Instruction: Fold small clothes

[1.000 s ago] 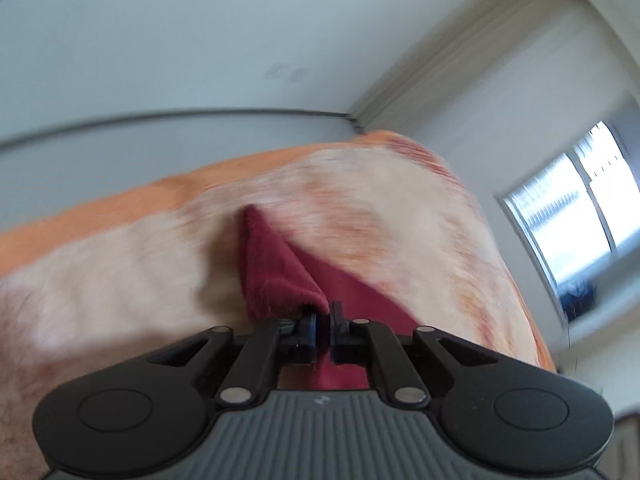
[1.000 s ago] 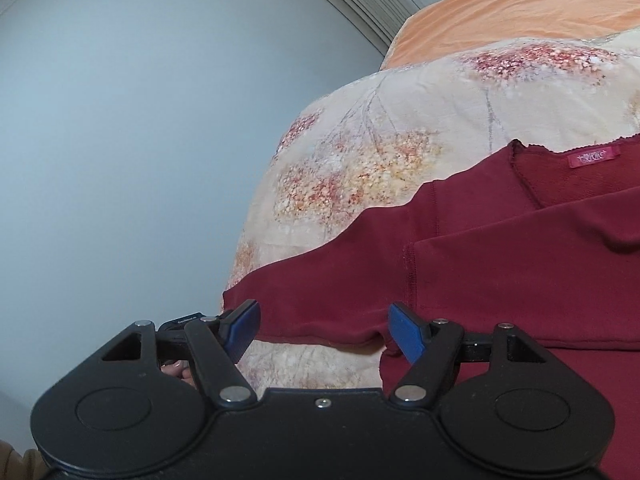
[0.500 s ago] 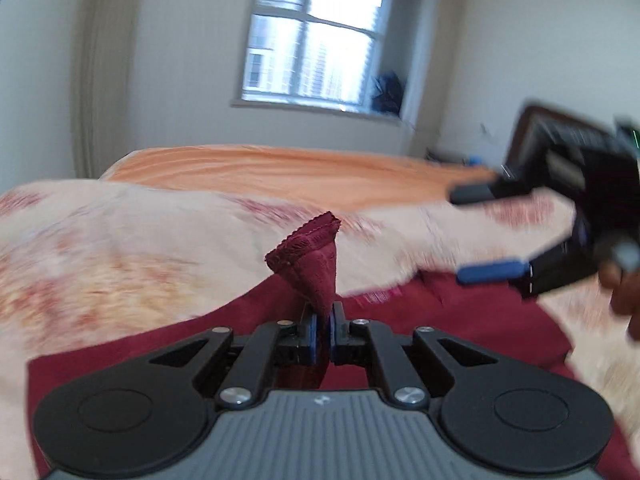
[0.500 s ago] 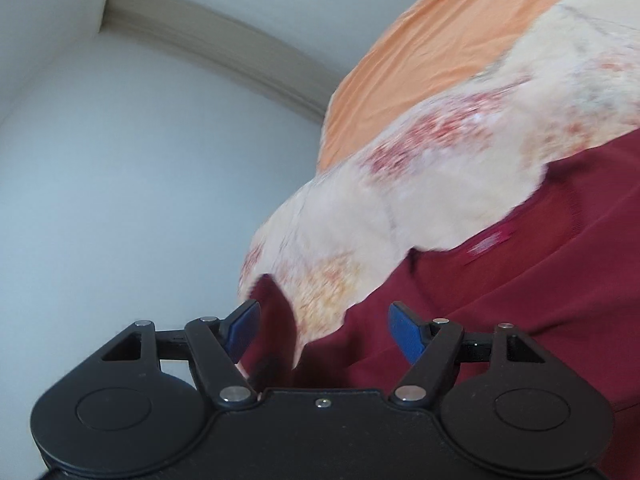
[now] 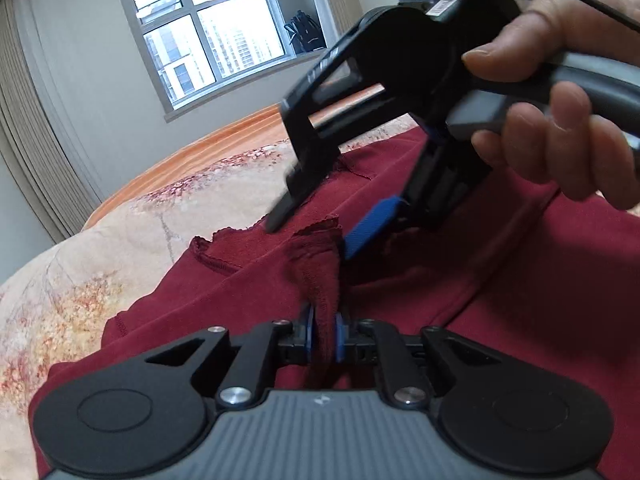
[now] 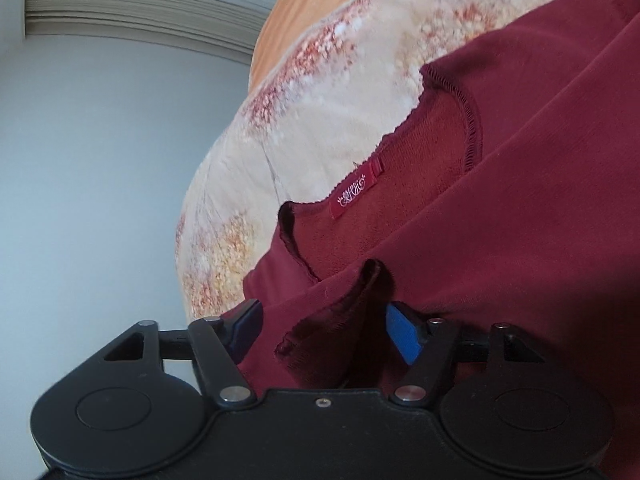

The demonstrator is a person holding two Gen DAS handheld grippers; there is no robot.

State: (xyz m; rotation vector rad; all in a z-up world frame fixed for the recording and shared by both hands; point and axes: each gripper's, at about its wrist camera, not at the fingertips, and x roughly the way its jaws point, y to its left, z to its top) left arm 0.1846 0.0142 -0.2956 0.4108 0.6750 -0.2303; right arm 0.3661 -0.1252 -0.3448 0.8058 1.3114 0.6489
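We see soft daylight from the window, overexposed at its panes, heavy fisheye bending with dark corners, and motion blur on the right gripper in the left view.

Home bedroom, floral bedspread over an orange sheet, pleated curtain, window facing tower blocks
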